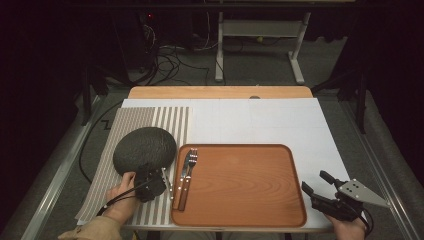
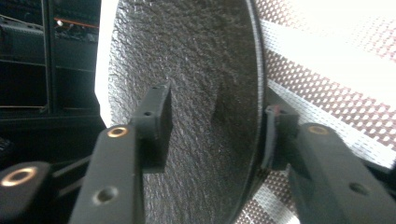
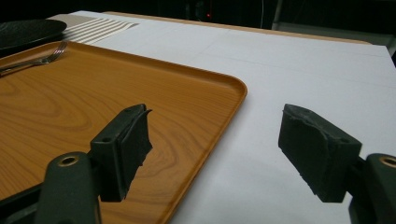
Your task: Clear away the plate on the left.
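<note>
A dark, rough-textured round plate [image 1: 145, 148] lies on a striped placemat [image 1: 150, 117] at the left of the table. My left gripper [image 1: 146, 170] is at the plate's near rim. In the left gripper view the plate [image 2: 196, 70] stands edge-on between the jaws of that gripper [image 2: 215, 126]. One pad sits against the underside of the rim; the other hovers off the top face and casts a shadow on it. My right gripper [image 1: 315, 181] is open and holds nothing, just right of the wooden tray [image 1: 295, 180]. Its jaws [image 3: 215, 149] straddle the tray's edge [image 3: 233, 88].
A fork [image 1: 191, 159] and a second wooden-handled utensil [image 1: 177, 192] lie along the tray's left side. The fork [image 3: 46, 58] and plate [image 3: 28, 30] appear far off in the right gripper view. White table surface [image 1: 280, 120] spreads behind and right of the tray.
</note>
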